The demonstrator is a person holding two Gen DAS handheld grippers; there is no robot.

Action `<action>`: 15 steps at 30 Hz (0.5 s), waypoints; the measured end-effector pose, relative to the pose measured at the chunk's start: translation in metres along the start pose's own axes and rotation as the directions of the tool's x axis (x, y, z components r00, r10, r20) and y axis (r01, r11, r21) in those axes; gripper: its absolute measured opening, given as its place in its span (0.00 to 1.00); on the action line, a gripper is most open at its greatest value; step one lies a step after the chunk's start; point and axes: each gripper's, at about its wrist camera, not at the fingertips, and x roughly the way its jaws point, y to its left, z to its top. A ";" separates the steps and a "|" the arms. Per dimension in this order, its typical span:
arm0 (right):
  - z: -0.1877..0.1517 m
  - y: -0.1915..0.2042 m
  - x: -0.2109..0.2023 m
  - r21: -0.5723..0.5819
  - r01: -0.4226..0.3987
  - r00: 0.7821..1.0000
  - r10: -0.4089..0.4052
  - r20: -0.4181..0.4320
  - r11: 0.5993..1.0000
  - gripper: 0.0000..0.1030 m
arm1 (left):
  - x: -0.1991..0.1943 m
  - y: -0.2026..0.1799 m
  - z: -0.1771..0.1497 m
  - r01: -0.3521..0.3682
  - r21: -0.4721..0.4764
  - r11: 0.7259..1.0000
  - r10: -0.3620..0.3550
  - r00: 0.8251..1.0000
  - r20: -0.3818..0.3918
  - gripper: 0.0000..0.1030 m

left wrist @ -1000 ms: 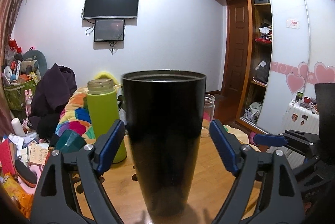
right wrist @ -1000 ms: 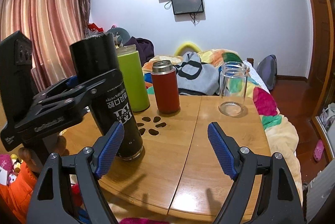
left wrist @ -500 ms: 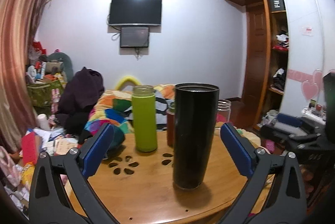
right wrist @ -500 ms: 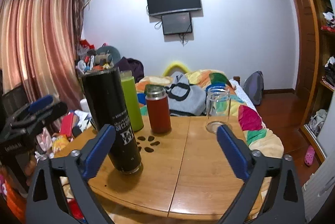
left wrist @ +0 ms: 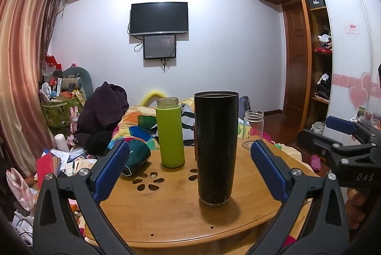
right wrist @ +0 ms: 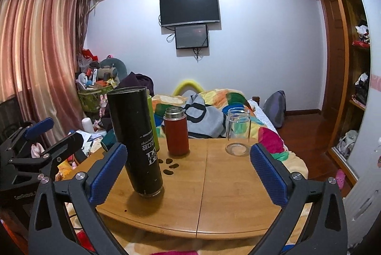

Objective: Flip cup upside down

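Observation:
A tall black cup [left wrist: 215,147] stands on the round wooden table [left wrist: 171,219] with its printed text upside down; it also shows in the right wrist view [right wrist: 137,140]. My left gripper [left wrist: 189,170] is open and empty, set back from the cup at the table's near edge. My right gripper [right wrist: 188,172] is open and empty, to the right of the cup and back from it. Each gripper shows at the edge of the other's view.
A green bottle [left wrist: 170,133], a red flask [right wrist: 176,131] and a clear glass jar [right wrist: 237,132] stand on the table behind the cup. A dark teal object [left wrist: 137,156] lies at the table's left. A bed with colourful bedding [right wrist: 214,109] lies beyond.
My left gripper has let go of the black cup and pulled back from it. My right gripper has also drawn back. The cup stays standing on the table.

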 end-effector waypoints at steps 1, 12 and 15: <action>0.000 0.001 0.000 -0.002 0.001 1.000 -0.001 0.000 1.000 1.00 | 0.000 0.000 0.000 0.002 -0.002 1.000 -0.002 1.000 0.001 1.00; -0.003 0.004 -0.004 -0.001 0.008 1.000 -0.008 0.002 1.000 1.00 | -0.006 0.000 -0.001 0.003 -0.010 1.000 -0.003 1.000 0.016 1.00; -0.003 0.003 -0.004 -0.002 0.008 1.000 -0.008 0.002 1.000 1.00 | -0.006 -0.001 -0.002 0.000 -0.008 1.000 0.000 1.000 0.016 1.00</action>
